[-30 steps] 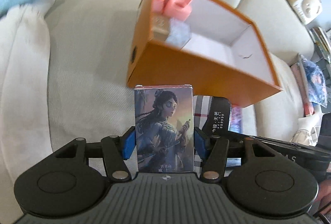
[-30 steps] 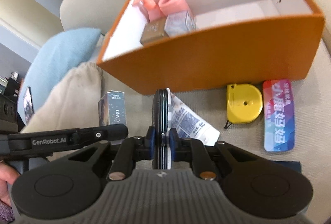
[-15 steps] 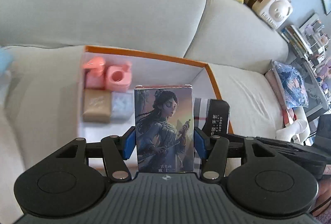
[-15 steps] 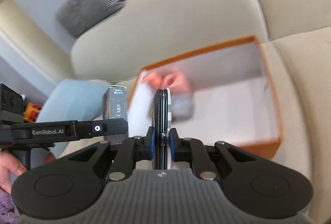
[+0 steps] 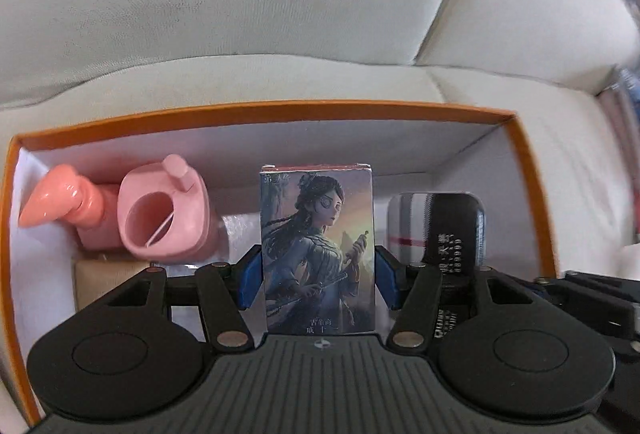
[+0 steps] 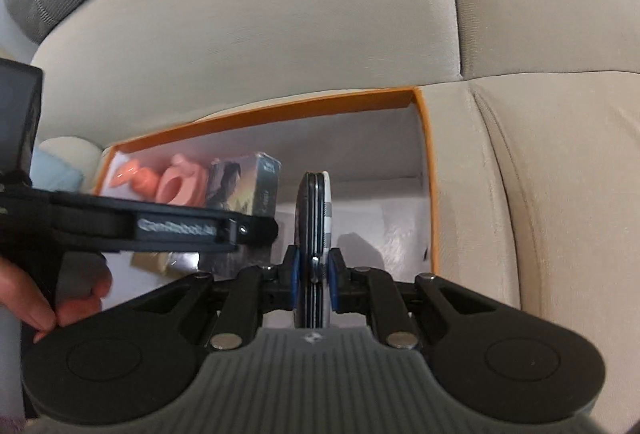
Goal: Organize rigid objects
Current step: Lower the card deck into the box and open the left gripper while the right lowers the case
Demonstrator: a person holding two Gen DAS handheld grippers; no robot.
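Beige sofa, orange cardboard box mid-frame. Left gripper clamps illustrated card box upright; right gripper pinches flat black case edge-on, both over box for drop-in beside pink plastic items.

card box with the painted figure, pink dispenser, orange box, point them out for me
card box [image 5: 318,254], left wrist view, middle of its printed front
pink dispenser [image 5: 168,218], left wrist view, its round opening's rim
orange box [image 5: 280,110], left wrist view, far rim
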